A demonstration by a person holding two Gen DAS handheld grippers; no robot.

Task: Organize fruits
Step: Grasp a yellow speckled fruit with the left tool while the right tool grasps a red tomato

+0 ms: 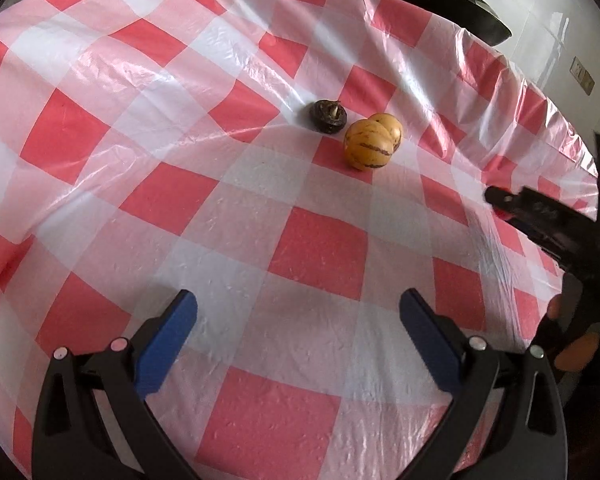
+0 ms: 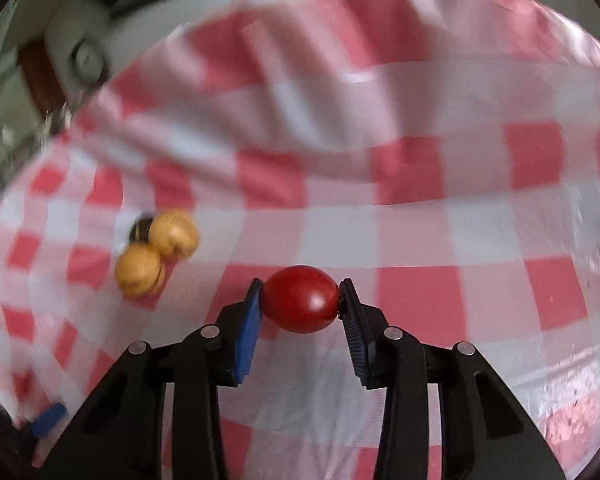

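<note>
Right gripper (image 2: 301,298) clenched on red tomato-like fruit (image 2: 301,299), pads at its ends only, above cloth. Risk: smooth round skin may squirt out, or bruise under squeeze. Left gripper (image 1: 299,330) released, empty. Two yellow striped fruits (image 1: 367,145) touching, dark fruit (image 1: 328,116) just beside. Red-white checked plastic cloth (image 1: 180,200) wrinkled, glossy; dropped fruit may roll. Black pan (image 1: 452,4) on white counter beyond.

The dark fruit (image 2: 141,227) is blurred, half hidden behind yellow fruit (image 2: 173,233).
</note>
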